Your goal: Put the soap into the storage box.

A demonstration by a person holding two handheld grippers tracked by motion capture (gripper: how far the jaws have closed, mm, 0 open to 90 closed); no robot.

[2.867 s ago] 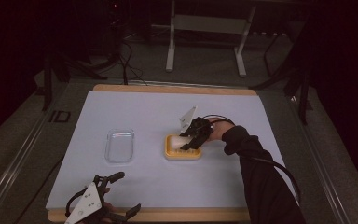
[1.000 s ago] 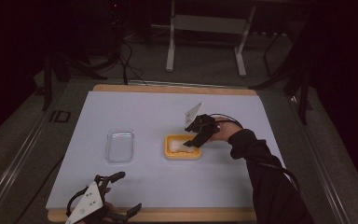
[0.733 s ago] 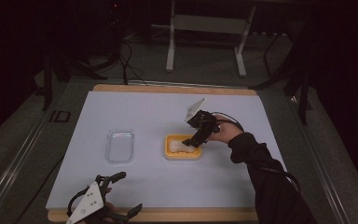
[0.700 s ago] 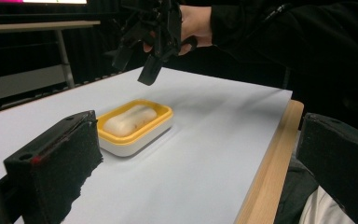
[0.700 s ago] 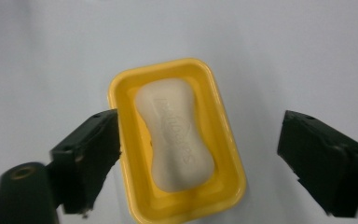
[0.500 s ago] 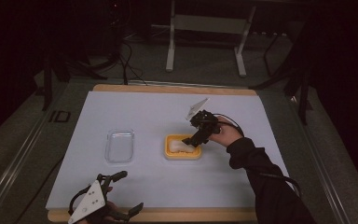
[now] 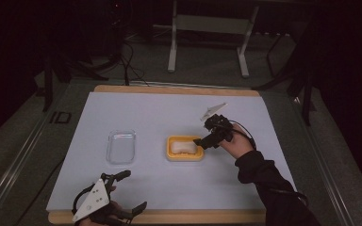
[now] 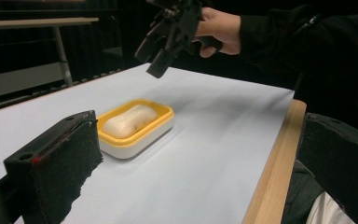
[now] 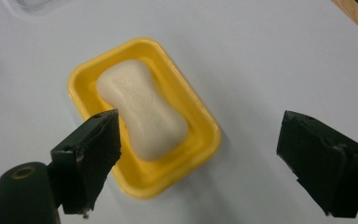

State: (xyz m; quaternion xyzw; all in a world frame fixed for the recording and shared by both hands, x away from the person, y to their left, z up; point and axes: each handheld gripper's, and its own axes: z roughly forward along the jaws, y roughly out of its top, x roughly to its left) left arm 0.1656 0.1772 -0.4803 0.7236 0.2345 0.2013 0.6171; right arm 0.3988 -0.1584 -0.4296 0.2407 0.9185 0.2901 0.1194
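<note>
Yellow dish [image 7: 185, 149] holds the soap [image 9: 141, 108], lying slantwise under the right gripper [image 9: 196, 158], whose jaws are wide open. Left gripper [image 7: 122, 193] is far, open too.

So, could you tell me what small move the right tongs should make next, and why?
Probably move left across the table toward the clear lid. The soap already lies in the yellow dish, the right tongs hang open above its right edge holding nothing, and the lid lies apart on the white mat, so covering the dish looks likely.
</note>
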